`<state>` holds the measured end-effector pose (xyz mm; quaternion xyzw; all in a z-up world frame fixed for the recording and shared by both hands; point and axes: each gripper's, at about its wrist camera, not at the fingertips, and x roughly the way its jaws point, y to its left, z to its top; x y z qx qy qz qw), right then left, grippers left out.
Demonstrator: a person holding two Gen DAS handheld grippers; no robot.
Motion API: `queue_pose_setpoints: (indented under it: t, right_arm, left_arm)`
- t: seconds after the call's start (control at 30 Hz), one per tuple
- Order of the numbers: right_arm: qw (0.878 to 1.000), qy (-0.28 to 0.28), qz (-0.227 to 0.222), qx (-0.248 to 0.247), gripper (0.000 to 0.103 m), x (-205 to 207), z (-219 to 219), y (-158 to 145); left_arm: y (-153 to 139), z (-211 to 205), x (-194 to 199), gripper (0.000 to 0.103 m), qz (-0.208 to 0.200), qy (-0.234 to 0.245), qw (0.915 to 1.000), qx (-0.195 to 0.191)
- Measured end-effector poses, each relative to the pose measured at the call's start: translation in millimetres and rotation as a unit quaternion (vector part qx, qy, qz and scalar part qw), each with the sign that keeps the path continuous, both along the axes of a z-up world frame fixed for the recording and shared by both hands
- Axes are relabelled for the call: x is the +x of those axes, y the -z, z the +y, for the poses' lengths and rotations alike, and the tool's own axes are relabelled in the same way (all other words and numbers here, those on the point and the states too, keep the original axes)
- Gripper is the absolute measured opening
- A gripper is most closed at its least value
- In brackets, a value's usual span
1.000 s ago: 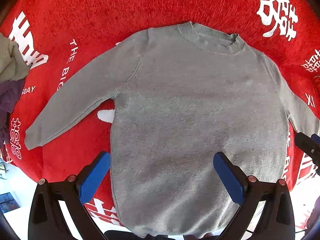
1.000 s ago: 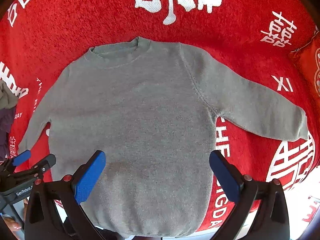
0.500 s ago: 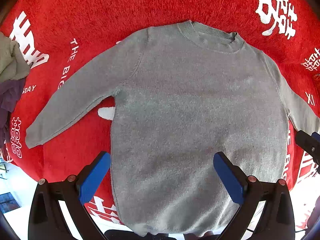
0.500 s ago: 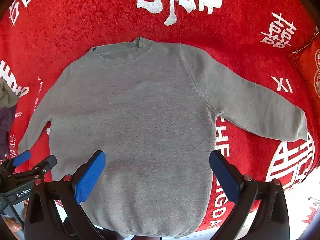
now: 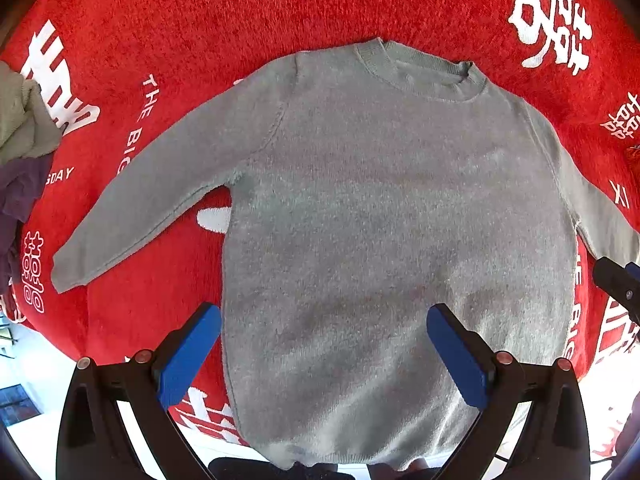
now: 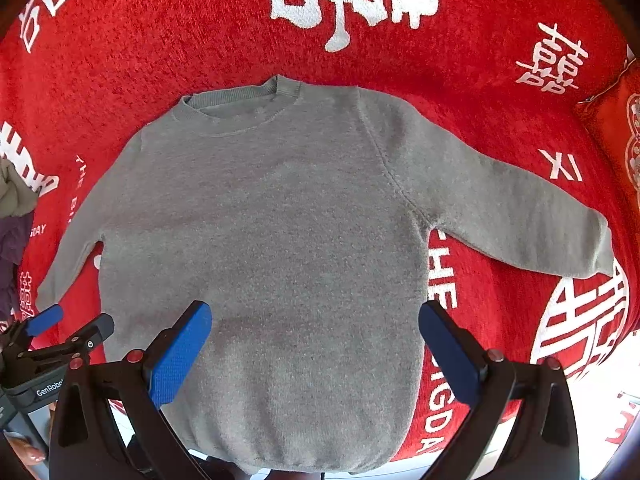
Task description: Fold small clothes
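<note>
A red blanket [image 5: 280,20] printed with white characters and English lettering is spread over the whole surface and fills most of both views. What lies under it cannot be made out.

A small grey sweater [image 5: 380,220] is laid flat on the blanket, front up. Its ribbed collar [image 5: 424,70] is at the far side and its hem [image 6: 288,460] at the near edge. Both sleeves are stretched out and angled toward the near side: the left sleeve [image 5: 160,184] is seen in full in the left wrist view, the right sleeve [image 6: 500,208] in full in the right wrist view, each ending in a cuff that rests on the red cloth. The body of the sweater is smooth, with only faint shadowing near the lower half.

The left claw [image 5: 324,354] is held above the lower part of the sweater, its blue-padded fingers [image 5: 188,356] spread wide; one finger is seen over the sweater's left edge and the other over its body. Nothing is held between them. The right claw [image 6: 316,348] is likewise spread wide above the lower body, one blue pad [image 6: 178,354] over the grey knit and the other near the sweater's right edge, with nothing pinched.

A bundle of other clothes [image 5: 20,152], olive and dark purple, is piled at the far left edge of the blanket, well apart from the sweater. A red cushion [image 6: 616,128] is seen at the right edge of the right wrist view.
</note>
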<state>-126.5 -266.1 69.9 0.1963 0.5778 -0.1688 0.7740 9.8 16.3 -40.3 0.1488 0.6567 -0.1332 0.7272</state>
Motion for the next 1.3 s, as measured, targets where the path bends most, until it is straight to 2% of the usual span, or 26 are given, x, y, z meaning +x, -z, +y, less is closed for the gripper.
queue_pose_setpoints:
  t: [0.7, 1.3]
  right_arm:
    - [1.000, 0.001, 0.000, 0.002, 0.103, -0.9, 1.6, 2.2]
    - [1.000, 0.003, 0.004, -0.002, 0.103, 3.7, 5.0, 6.1]
  left_arm:
    - [2.5, -0.2, -5.8, 0.103, 0.003, -0.002, 1.0000, 0.001]
    - [8.5, 7.2, 8.1, 0.103, 0.011, -0.009, 0.9999, 0.000]
